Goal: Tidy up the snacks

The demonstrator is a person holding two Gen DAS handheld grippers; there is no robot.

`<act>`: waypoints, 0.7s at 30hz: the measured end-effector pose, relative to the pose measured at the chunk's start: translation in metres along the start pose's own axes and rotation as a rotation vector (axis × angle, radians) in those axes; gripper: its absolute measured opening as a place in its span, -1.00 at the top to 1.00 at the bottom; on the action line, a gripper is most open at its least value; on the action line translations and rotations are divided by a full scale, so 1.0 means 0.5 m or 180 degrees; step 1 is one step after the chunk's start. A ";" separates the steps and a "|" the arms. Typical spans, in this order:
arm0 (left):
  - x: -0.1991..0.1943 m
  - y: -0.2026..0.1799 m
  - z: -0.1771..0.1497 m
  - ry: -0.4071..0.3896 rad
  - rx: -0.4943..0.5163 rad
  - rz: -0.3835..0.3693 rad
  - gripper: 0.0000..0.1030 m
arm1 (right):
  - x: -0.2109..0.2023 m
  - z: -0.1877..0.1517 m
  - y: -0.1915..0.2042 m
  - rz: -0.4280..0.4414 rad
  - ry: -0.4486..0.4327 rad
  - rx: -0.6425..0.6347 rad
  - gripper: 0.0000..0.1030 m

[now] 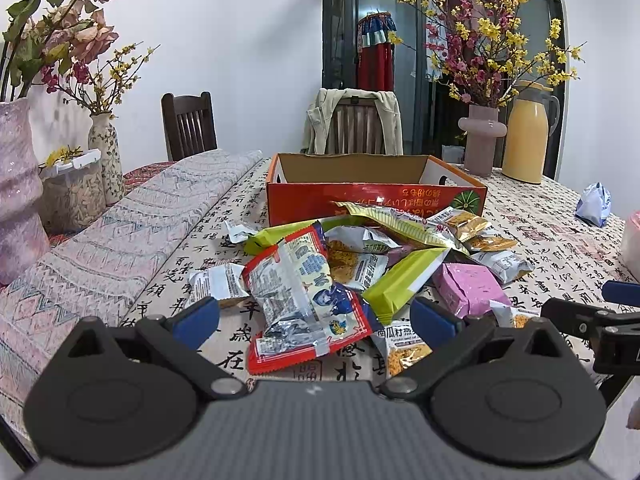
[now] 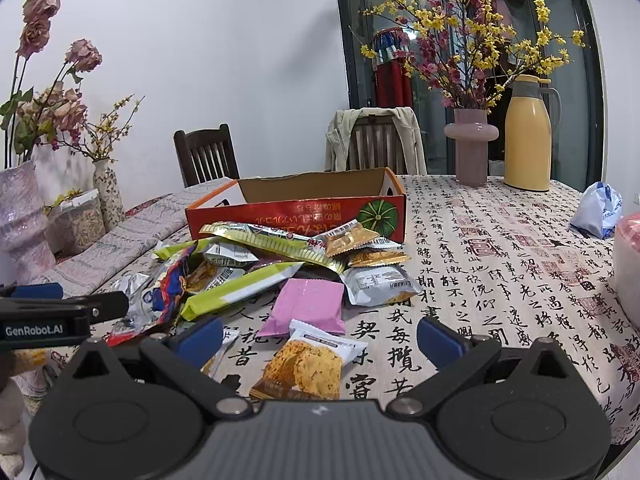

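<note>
Glossy crinkled foil-and-plastic snack packets (image 1: 308, 280), matt cardboard box (image 1: 372, 196) — printed cloth tablecloth (image 2: 500, 264), dark wooden chair (image 1: 188, 124)

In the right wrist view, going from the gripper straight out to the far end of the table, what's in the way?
Right gripper → cracker packet → pink packet → green wrapper → red cardboard box → chair with a jacket.

White wall (image 1: 240, 40), dark glass door (image 1: 440, 60) — two wooden chairs (image 1: 188, 124) behind.
</note>
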State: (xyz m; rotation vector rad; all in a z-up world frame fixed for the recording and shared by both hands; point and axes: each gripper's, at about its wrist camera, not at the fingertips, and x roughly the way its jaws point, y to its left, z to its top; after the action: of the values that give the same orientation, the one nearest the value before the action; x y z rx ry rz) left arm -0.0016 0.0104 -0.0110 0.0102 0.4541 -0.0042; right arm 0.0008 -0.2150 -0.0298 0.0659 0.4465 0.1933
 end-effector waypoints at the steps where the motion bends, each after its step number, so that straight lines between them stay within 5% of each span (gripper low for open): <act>1: 0.000 0.000 0.000 0.0000 0.0000 -0.0001 -1.00 | 0.000 0.000 0.000 0.0000 -0.0001 0.0000 -1.00; 21: 0.001 0.002 -0.002 0.0019 -0.0022 0.0001 -1.00 | 0.003 -0.009 0.004 -0.0005 0.0021 -0.0002 -1.00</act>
State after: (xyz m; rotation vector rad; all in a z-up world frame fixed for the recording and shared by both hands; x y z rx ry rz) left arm -0.0013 0.0115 -0.0120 0.0035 0.4602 -0.0022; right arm -0.0001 -0.2125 -0.0344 0.0643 0.4530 0.1922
